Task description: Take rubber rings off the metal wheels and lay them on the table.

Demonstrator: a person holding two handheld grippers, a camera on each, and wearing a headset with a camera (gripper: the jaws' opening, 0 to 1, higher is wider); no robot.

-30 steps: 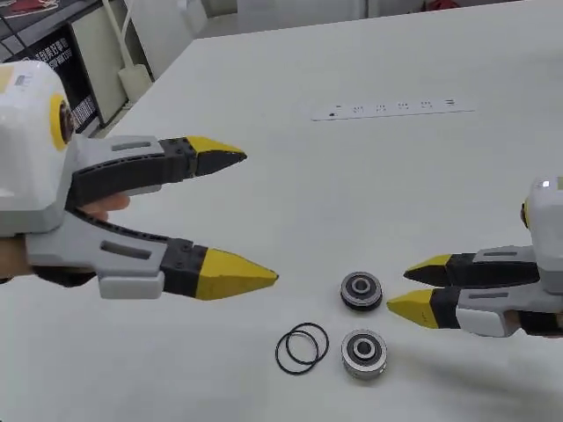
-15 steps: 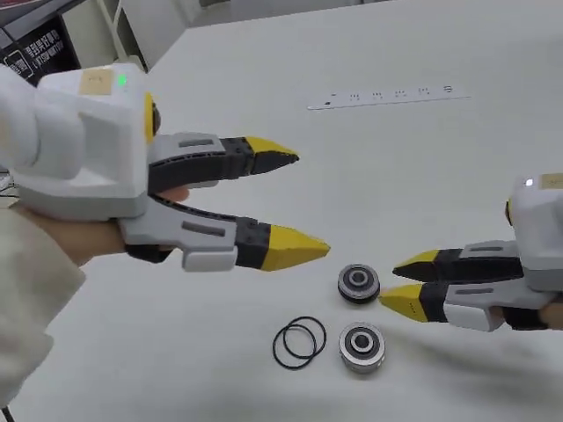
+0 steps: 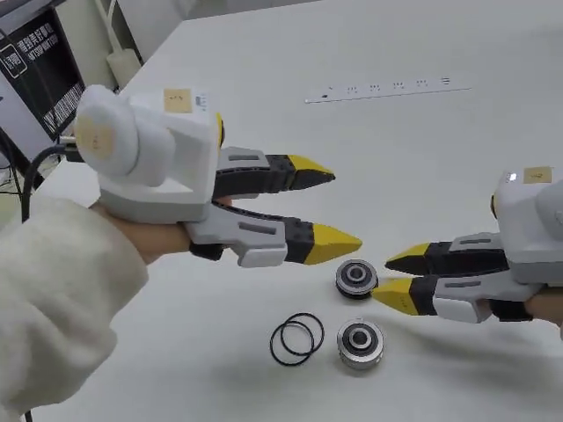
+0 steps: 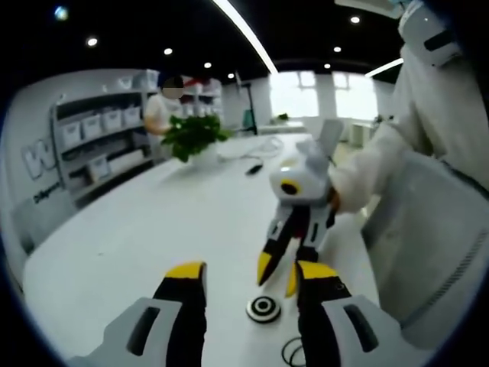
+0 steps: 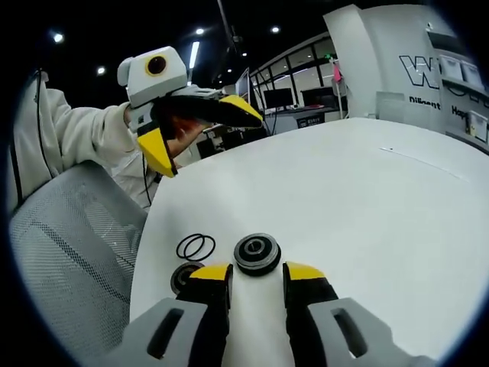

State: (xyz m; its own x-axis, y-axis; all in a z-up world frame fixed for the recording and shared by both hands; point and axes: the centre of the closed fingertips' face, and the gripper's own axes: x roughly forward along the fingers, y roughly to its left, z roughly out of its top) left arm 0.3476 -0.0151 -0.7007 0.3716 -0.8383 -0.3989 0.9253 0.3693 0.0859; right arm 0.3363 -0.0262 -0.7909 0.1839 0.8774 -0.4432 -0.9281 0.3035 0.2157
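Observation:
Two small metal wheels lie on the white table (image 3: 440,158). The far wheel (image 3: 356,277) (image 5: 257,253) (image 4: 263,309) has a dark outer band. The near wheel (image 3: 360,341) (image 5: 183,276) shows a silvery rim. Two thin black rubber rings (image 3: 296,338) (image 5: 195,246) (image 4: 293,352) lie overlapping just left of the near wheel. My left gripper (image 3: 343,208) (image 4: 250,272) (image 5: 208,140) hovers open above and left of the far wheel, holding nothing. My right gripper (image 3: 384,277) (image 5: 257,272) (image 4: 278,275) is open a little, its tips right beside the far wheel's right side.
A flat white strip with small marks (image 3: 387,90) lies further back on the table. A mesh chair (image 5: 69,229) stands at the table's edge. A potted plant (image 4: 191,138) and a person by the shelves sit far off.
The left gripper has moved right, toward the wheels. The right gripper has crept closer to the far wheel. Wheels and rings lie where they were.

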